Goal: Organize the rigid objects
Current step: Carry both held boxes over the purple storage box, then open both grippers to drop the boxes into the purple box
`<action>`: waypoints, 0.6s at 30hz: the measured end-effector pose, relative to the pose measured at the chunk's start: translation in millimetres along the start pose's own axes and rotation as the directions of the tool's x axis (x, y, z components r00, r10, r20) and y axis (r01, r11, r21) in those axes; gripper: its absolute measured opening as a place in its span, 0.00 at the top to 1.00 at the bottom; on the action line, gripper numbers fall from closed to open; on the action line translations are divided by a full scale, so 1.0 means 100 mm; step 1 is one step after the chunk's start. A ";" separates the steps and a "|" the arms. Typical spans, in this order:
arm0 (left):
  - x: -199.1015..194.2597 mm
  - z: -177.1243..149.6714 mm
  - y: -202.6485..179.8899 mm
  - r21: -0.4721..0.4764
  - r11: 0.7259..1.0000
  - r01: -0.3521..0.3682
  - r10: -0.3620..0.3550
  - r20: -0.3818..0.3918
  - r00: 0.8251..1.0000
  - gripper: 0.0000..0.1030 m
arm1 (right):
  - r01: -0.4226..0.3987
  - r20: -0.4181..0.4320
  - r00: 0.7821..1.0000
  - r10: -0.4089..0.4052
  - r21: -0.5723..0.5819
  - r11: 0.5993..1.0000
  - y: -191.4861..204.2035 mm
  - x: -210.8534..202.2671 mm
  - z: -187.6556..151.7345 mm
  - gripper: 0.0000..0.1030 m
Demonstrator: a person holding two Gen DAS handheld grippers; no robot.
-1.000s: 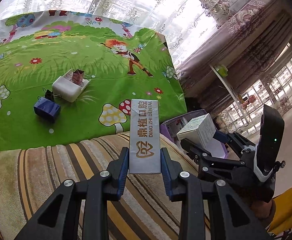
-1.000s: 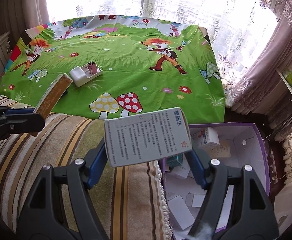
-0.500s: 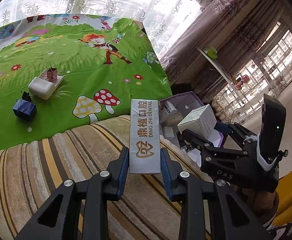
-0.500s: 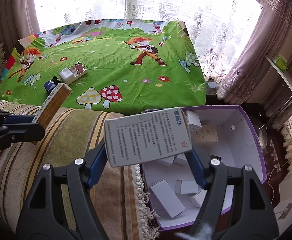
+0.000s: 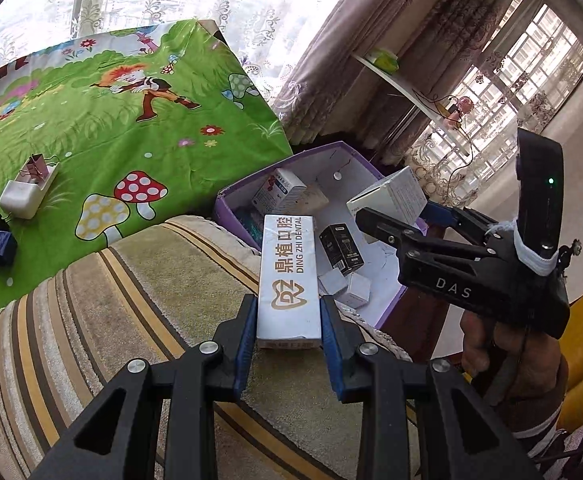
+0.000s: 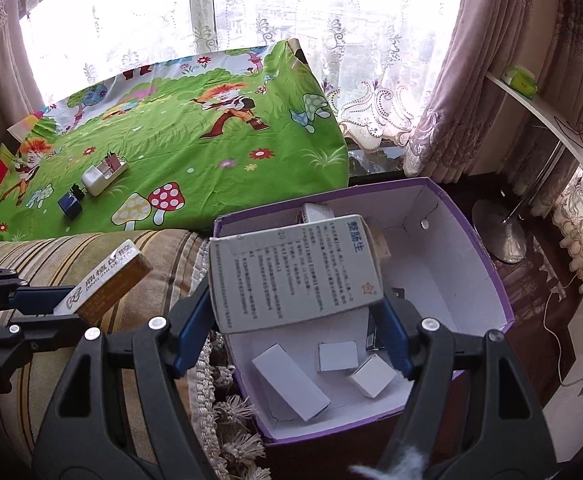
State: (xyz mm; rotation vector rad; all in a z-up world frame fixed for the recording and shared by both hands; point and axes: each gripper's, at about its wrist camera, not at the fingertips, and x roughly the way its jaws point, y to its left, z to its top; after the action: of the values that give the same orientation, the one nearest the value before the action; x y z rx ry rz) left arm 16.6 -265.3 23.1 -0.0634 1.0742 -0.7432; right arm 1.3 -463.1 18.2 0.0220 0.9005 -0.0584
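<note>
Left hand-held gripper (image 5: 289, 334): clenched on the dental box (image 5: 289, 276), a long white carton that stands out forward along the fingers
Right hand-held gripper (image 6: 297, 328): clenched on the medicine box (image 6: 293, 274), a flat carton with printed text, held crosswise between the fingers
Key relation: the purple box (image 6: 487, 268) lies just below and ahead of the right hand-held gripper, so this hand is the nearer one; from the left hand-held gripper it lies ahead and to the right
Judgement: the medicine box seems ready to be let go into the purple box; the dental box needs more travel to the right first
Inside the purple box: several small white cartons (image 6: 291, 388) and a black carton (image 5: 341, 248) lie loose on its floor
Surface: a striped cushion (image 5: 131, 300) under the left hand-held gripper; far behind it a green cartoon cloth (image 6: 179, 160) carries a white tray (image 6: 103, 178) and a blue cube (image 6: 69, 206)
Room: lace curtains (image 6: 251, 16) at a bright window, dark floor at right
</note>
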 end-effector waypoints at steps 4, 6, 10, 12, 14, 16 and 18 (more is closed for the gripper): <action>0.03 0.01 -0.05 0.008 1.000 0.013 -0.013 -0.004 1.000 0.69 | 0.011 0.010 1.000 -0.012 0.035 0.999 -0.15 -0.05 0.01 0.26; 0.04 0.02 -0.08 0.016 0.999 0.030 -0.030 0.000 1.000 0.69 | 0.013 0.011 1.000 -0.013 0.050 0.999 -0.21 -0.05 0.01 0.26; 0.07 0.02 -0.14 0.034 0.999 0.040 -0.039 -0.005 0.999 0.54 | 0.000 0.018 1.000 -0.002 0.074 0.997 -0.28 -0.07 0.01 0.25; 0.06 0.02 -0.14 0.033 0.999 0.039 -0.039 0.001 0.999 0.50 | -0.011 0.022 1.000 0.010 0.073 0.997 -0.28 -0.07 0.01 0.24; 0.05 0.02 -0.12 0.024 0.999 0.038 -0.038 0.007 0.999 0.49 | -0.013 0.024 1.000 0.011 0.060 0.998 -0.25 -0.06 0.00 0.23; 0.04 0.02 -0.10 0.013 0.999 0.038 -0.038 0.013 0.999 0.48 | -0.012 0.021 1.000 0.012 0.043 0.999 -0.21 -0.05 -0.01 0.23; 0.03 0.02 -0.08 0.003 0.999 0.039 -0.039 0.017 0.999 0.48 | -0.023 0.017 1.000 0.022 0.034 0.999 -0.18 -0.04 -0.01 0.23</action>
State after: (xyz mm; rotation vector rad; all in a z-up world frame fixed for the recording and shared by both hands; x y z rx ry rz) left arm 15.0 -273.1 25.2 -0.0880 1.0582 -0.7784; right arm -3.2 -480.5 20.4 0.0632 0.8823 -0.0528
